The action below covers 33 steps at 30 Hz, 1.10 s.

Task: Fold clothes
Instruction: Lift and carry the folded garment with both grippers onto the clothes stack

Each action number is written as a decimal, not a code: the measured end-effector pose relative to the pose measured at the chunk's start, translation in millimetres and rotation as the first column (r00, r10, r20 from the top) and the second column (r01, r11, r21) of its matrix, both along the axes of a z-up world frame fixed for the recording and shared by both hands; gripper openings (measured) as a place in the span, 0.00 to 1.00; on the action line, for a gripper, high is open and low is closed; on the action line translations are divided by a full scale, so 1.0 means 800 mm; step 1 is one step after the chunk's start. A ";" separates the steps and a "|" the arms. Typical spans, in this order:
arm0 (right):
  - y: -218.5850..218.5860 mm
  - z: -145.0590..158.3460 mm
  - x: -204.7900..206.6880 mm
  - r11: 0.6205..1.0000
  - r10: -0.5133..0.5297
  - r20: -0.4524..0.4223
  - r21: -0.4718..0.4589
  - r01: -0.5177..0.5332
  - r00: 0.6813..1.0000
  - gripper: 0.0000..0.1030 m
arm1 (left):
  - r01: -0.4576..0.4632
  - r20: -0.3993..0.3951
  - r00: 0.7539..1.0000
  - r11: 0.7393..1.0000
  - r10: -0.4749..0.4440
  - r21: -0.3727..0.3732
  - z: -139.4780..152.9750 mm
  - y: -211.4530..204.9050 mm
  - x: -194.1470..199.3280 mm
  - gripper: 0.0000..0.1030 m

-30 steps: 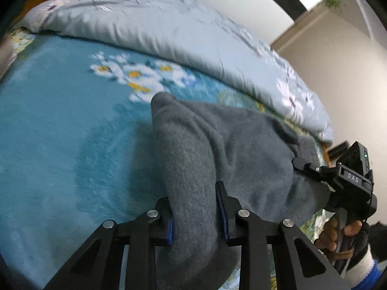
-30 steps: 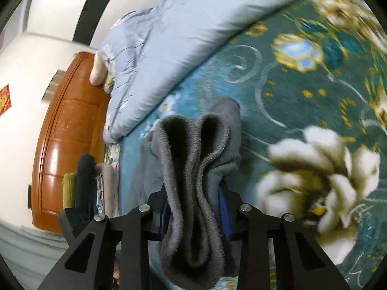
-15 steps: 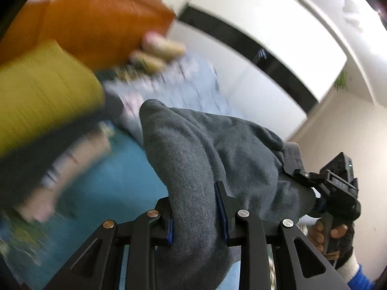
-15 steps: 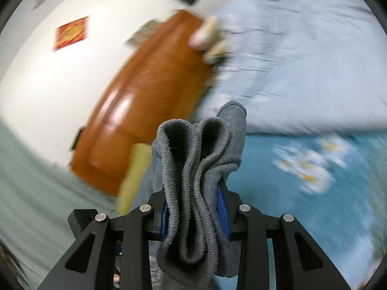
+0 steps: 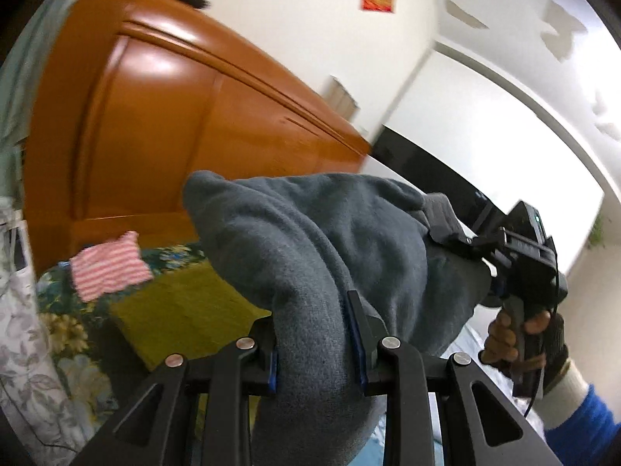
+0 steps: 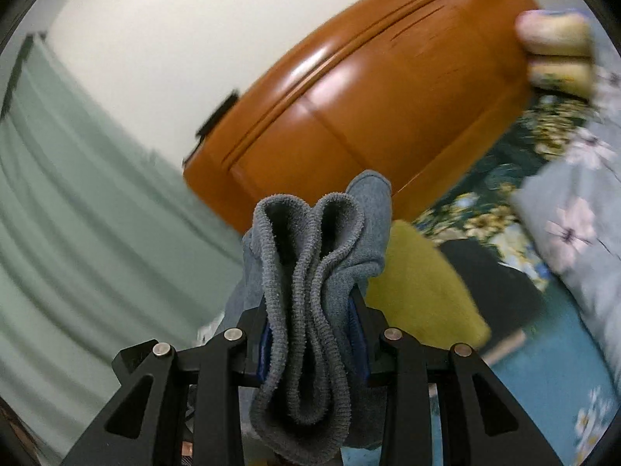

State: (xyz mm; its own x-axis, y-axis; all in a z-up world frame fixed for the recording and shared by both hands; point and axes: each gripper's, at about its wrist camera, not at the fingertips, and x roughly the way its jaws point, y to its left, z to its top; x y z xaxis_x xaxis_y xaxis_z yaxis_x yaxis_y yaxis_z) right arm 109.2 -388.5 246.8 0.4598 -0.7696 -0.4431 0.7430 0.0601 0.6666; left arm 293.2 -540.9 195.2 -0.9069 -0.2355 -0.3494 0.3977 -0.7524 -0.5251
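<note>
A folded grey fleece garment (image 5: pixel 330 256) is held in the air between both grippers. My left gripper (image 5: pixel 314 334) is shut on one end of it. My right gripper (image 6: pixel 312 330) is shut on the other end, where several ribbed layers (image 6: pixel 306 272) bunch between the jaws. The right gripper also shows in the left wrist view (image 5: pixel 520 256), at the garment's far right end, held by a gloved hand. Below lies a stack of folded clothes: an olive-yellow piece (image 5: pixel 186 303) on a dark one (image 6: pixel 500 291), with a pink-and-white striped piece (image 5: pixel 108 268) behind.
An orange wooden headboard (image 5: pixel 155 128) stands behind the stack. The bed has a teal floral sheet (image 6: pixel 543 369) and a pale blue flowered quilt (image 6: pixel 574 225). Pillows (image 6: pixel 555 46) lie by the headboard. A green curtain (image 6: pixel 77 213) hangs at the left.
Both grippers have lifted the grey garment off the bed and swung it toward the headboard. The stack of folded clothes is now in view below it.
</note>
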 end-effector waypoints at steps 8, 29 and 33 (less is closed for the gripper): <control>-0.132 -0.049 0.000 0.984 0.123 -0.112 0.144 -0.107 0.986 0.34 | -0.041 0.050 0.998 0.997 0.038 0.063 -0.056 -0.039 -0.031 0.28; -0.164 -0.172 -0.027 0.945 0.133 -0.068 0.309 -0.106 0.989 0.41 | -0.047 0.064 0.997 0.980 0.035 0.192 -0.120 -0.053 -0.013 0.35; -0.147 -0.160 -0.041 0.949 0.077 -0.085 0.311 -0.047 0.993 0.41 | -0.038 0.056 0.998 0.979 0.028 0.199 -0.118 -0.050 -0.009 0.37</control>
State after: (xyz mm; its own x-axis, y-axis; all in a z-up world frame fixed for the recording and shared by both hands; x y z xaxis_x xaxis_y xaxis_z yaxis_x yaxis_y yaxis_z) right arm 76.3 -505.8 119.1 0.4464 -0.5601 -0.6978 0.8050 -0.0893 0.5866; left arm 285.7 -580.6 100.4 -0.8788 -0.1855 -0.4396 0.4517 -0.6200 -0.6415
